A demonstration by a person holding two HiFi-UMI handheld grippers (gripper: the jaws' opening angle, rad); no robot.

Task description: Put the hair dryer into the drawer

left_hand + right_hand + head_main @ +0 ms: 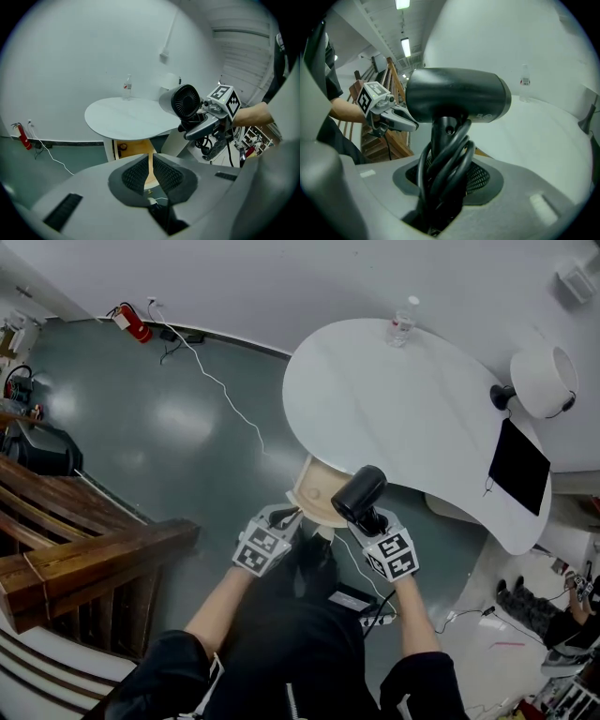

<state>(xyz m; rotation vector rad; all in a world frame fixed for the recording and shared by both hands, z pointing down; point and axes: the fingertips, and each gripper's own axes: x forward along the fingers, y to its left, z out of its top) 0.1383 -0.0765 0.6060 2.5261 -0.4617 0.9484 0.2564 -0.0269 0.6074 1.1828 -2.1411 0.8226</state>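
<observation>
Head view: Your right gripper (375,524) holds the hair dryer (359,493) by the handle, barrel on top. The dryer hangs over the right end of the open wooden drawer (314,495) at the near edge of the white table (403,409); it is not in the drawer. Your left gripper (284,518) sits just beside the drawer's left front corner; contact can't be confirmed. A water bottle (401,322) stands at the table's far edge. A red fire extinguisher (131,322) is by the wall and a wooden staircase (75,549) is on the left.

Left gripper view: Left gripper (151,173) pads (136,176) are drawn nearly together with a slim gap and nothing in it. The drawer (133,149) shows beyond, under the table (129,119). The hair dryer (180,101) is up at the right in the right gripper (206,123), rear grille facing the cam.

Right gripper view: Right gripper (445,183) jaws are clamped on the hair dryer (457,96) handle, with the black cord (450,159) wound round it. The barrel lies crosswise above. The left gripper (386,115) is at the left, and the water bottle (525,84) is far off on the table (543,136).
</observation>
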